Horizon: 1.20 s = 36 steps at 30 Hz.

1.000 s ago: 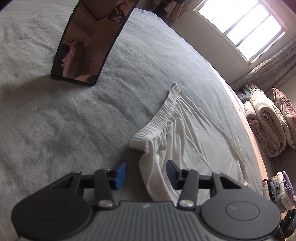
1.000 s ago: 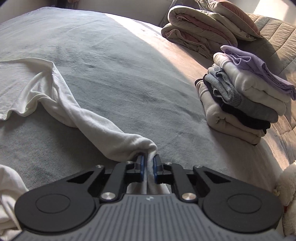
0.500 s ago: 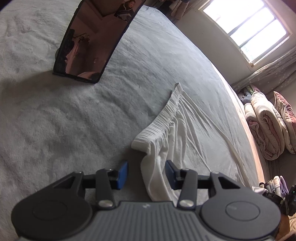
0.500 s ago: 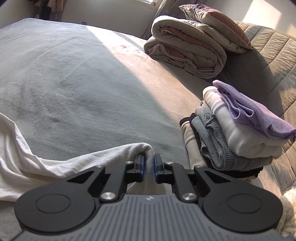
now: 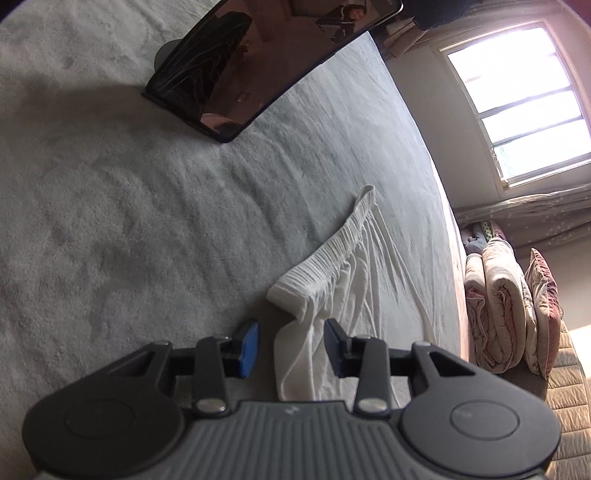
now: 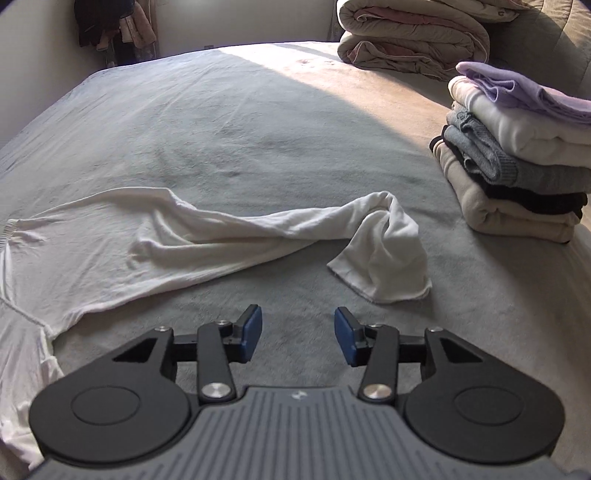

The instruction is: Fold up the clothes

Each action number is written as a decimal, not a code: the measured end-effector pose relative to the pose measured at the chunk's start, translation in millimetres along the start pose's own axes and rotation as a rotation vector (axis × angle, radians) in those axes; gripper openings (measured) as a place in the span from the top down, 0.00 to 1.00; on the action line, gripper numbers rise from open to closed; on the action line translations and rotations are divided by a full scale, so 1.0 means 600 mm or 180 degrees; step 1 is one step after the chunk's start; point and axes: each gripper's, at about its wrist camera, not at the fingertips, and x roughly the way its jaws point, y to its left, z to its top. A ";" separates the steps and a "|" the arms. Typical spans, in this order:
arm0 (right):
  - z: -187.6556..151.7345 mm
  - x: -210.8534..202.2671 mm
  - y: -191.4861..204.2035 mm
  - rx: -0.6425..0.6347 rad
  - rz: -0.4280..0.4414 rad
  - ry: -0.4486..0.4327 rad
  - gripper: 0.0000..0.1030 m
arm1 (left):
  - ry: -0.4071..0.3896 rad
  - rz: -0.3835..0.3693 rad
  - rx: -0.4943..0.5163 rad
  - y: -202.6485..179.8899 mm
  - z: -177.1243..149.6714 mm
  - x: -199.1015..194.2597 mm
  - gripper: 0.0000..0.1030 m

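White trousers (image 6: 207, 236) lie spread on the grey bed (image 6: 240, 122), one leg stretched toward the right with its cuff end crumpled in a small heap. The right gripper (image 6: 297, 336) has just been opening: its blue fingers (image 6: 251, 334) stand apart above bare bedcover, nothing between them, the cuff lying just beyond and clear of them. The left gripper (image 5: 291, 347) has just been closing, yet its fingers (image 5: 248, 349) are still parted; a fold of the trousers (image 5: 332, 295) near the ribbed waistband runs between them, close to the right pad, with a gap at the left one. Farther out, a dark tablet (image 5: 266, 62) leans upright on the bed. Near the cuff sits a stack of folded clothes (image 6: 517, 155), and behind it a rolled quilt (image 6: 410, 33). A bright window (image 5: 517, 96) lights the far wall.
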 end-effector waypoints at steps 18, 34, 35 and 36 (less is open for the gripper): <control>-0.180 -0.088 0.151 0.0140 0.0954 0.0387 0.45 | -0.0140 -0.0023 0.0196 -0.002 -0.009 0.005 0.70; -0.216 -0.102 0.246 -0.0953 0.0314 0.0064 0.93 | -0.0201 0.0152 0.0325 0.001 -0.006 0.011 0.98; -0.216 -0.104 0.236 -0.0980 0.0211 0.0060 0.93 | -0.0198 0.0157 0.0332 0.001 -0.006 0.010 0.98; -0.216 -0.106 0.225 -0.0999 0.0112 0.0055 0.93 | -0.0201 0.0165 0.0350 0.001 -0.007 0.009 0.98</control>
